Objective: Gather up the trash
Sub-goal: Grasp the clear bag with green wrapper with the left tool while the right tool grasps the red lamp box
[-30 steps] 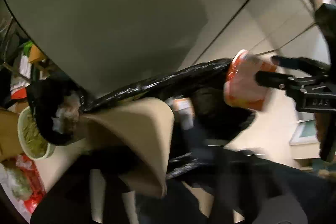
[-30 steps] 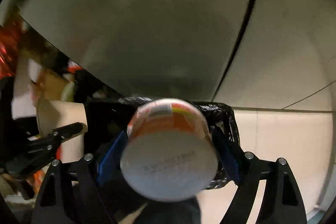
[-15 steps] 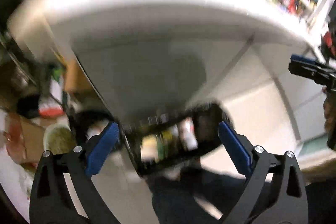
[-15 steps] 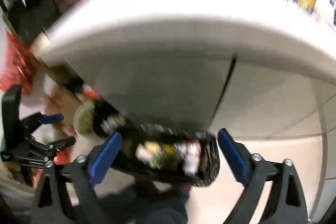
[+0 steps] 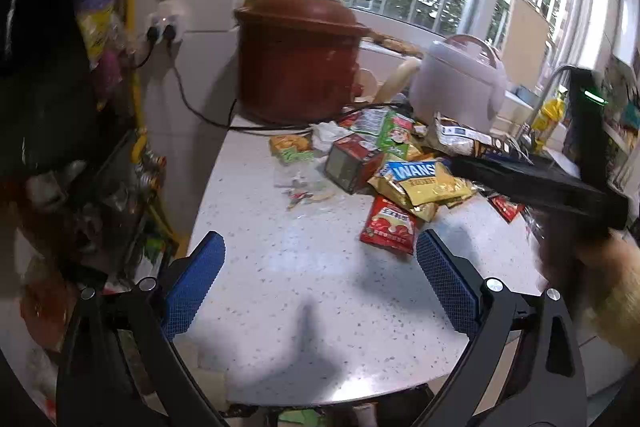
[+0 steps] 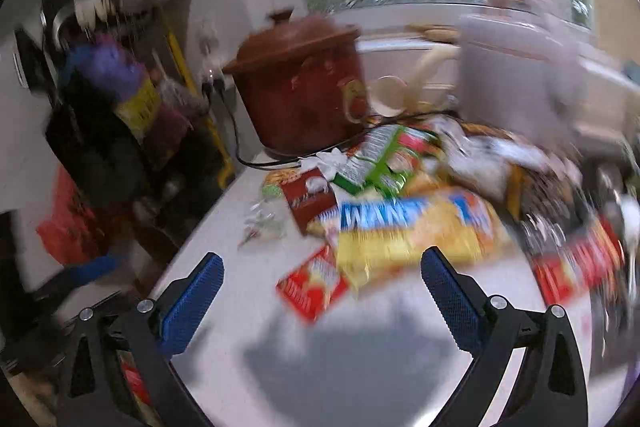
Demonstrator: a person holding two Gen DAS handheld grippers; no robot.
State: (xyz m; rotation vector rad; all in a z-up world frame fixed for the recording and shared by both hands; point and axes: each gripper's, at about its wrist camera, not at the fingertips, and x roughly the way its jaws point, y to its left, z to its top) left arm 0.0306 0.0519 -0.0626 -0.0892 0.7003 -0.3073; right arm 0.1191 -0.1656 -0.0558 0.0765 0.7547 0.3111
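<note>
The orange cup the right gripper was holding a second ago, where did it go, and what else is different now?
The right gripper let the cup go over the black bin bag; its jaws are now open and empty. Both grippers swung up from the bag to the counter, facing the snack wrappers. The left gripper, hidden at first, then open, is still open. The cup and bag are out of view now.

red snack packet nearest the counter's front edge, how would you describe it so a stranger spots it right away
Start at the big brown crock pot at the back of the speckled white counter, then come forward through the wrapper pile. At the pile's front edge, just beyond the yellow and blue WANT bag, lies the red snack packet. It is flat, red with a white label, the wrapper nearest the open left gripper.
</note>
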